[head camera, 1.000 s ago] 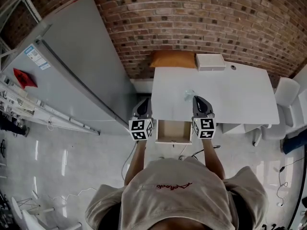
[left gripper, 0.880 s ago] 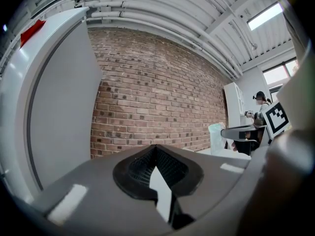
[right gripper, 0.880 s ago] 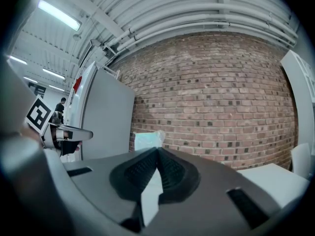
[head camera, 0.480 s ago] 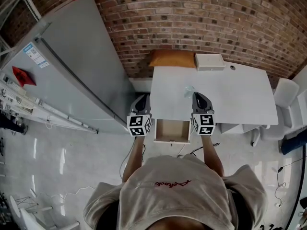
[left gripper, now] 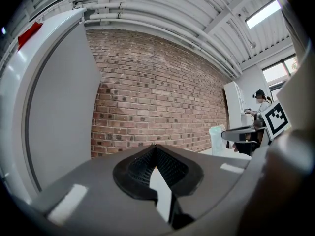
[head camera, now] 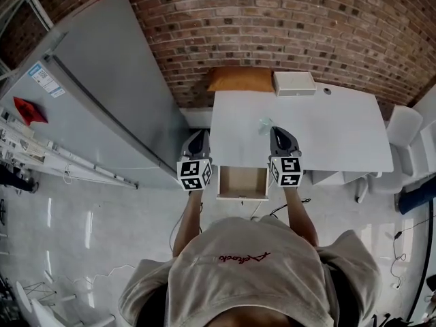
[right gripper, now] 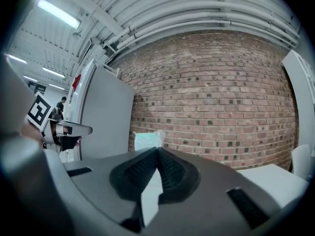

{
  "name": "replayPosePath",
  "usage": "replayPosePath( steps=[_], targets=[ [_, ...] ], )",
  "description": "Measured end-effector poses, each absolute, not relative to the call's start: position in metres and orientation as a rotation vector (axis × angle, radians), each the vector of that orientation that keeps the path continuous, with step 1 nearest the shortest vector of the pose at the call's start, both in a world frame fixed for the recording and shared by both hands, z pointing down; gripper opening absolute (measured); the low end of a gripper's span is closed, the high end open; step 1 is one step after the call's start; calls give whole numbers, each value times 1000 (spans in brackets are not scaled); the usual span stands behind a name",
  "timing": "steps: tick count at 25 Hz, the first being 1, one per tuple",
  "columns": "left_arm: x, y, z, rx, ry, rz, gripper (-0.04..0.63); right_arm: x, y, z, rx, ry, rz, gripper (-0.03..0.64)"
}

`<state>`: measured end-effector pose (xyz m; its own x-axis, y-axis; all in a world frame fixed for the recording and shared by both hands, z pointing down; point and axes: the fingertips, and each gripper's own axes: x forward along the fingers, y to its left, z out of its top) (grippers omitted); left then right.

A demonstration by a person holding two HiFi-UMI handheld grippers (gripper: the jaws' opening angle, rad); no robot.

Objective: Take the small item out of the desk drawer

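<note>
Right tool closed on a small clear packet held above the white surface, left tool shut with nothing in it, open drawer between them, empty

No legible words anywhere. Red cursive script on shirt back, 6 o'clock: too small to read. Blue-white sticker w/ fine print on grey cabinet, 10 o'clock: unreadable. Red tag at 9 o'clock: no print seen. B/w square code markers on cubes of left tool & right tool: no chars.
</note>
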<state>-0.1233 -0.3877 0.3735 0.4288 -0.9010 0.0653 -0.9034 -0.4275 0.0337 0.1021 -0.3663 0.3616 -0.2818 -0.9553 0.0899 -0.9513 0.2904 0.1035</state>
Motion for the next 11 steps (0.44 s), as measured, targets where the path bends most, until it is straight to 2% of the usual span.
replayPosePath(
  steps=[11],
  targets=[
    [-117,-388,373,2610,-1629,55,9,103,-366,359,1807,-2409,-42,12]
  ],
)
